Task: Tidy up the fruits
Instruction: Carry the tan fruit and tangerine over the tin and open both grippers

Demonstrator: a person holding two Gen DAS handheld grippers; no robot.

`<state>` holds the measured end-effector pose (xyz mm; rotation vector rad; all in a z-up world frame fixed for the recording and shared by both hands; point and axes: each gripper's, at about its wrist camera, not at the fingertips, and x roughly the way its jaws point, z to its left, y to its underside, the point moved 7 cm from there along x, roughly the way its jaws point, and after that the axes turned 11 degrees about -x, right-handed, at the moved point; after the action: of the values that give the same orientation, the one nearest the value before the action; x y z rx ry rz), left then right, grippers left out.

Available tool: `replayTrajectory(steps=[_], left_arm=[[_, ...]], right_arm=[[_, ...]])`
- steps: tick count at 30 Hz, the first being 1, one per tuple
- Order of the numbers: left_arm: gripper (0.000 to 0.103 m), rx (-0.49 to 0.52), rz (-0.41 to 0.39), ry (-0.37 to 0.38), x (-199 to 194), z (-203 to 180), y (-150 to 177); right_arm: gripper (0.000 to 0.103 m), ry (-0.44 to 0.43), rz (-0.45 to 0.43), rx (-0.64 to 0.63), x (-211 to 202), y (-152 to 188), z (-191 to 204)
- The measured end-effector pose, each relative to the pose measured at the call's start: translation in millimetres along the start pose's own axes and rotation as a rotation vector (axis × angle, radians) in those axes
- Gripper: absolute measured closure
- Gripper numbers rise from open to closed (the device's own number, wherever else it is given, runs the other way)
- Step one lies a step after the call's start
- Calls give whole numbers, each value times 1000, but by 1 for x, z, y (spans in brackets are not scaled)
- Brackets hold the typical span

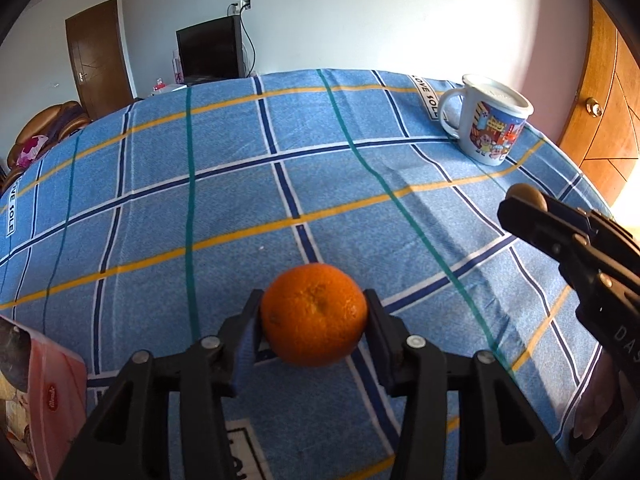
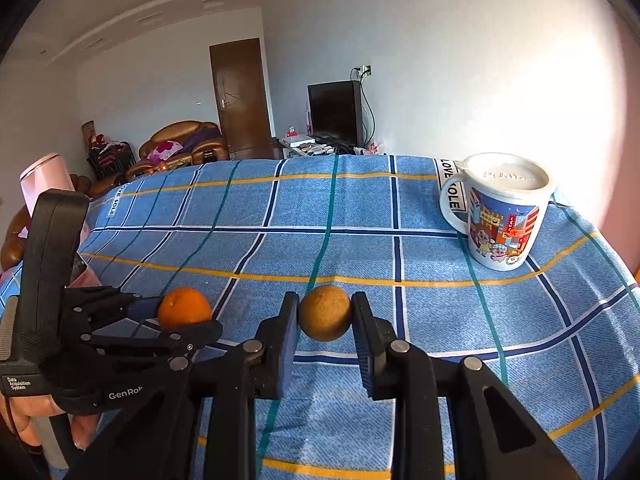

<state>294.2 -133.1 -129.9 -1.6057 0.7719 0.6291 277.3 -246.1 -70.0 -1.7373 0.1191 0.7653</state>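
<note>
Your left gripper (image 1: 314,316) has its jaws pressed on the orange (image 1: 315,314) at its widest girth, the fruit sitting near you on the blue checked cloth (image 1: 240,168) over the worktop. Your right gripper (image 2: 325,314) holds the smaller brownish fruit (image 2: 325,313) the same way, jaws narrow and clamped on both flanks, to the right of the orange.

Both fruits look light and round. The orange's peel is dimpled and should give a little, so squeezing harder risks bruising it. The brown one looks firmer and rough-skinned. Being spheres, either could roll out if you grip off-centre; keep the pads across the middle. The lidded cartoon mug (image 2: 502,216) stands far right, well apart from both.
</note>
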Motion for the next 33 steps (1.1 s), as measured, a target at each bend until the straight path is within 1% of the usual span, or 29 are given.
replayTrajectory(steps=[4,10,19,28,33], left_arm=[[53,-8,-18,-7,-13,10,10],[53,-16,-87,-31,-41,28,18],[53,-40,-187,-47,-77,46,29],[53,-61,-271,-48,-106,62,40],[53,-77,-316,-61,-122,74,45]], right_arm=[[75,-3,-10,-14,-4,0,16],[75,-15,-38,-31,-13,-2,42],[75,-30,-83,-60,-27,-3,77],[75,-38,-122,-79,-39,-4,102],[75,-47,-144,-95,-43,-6,115]])
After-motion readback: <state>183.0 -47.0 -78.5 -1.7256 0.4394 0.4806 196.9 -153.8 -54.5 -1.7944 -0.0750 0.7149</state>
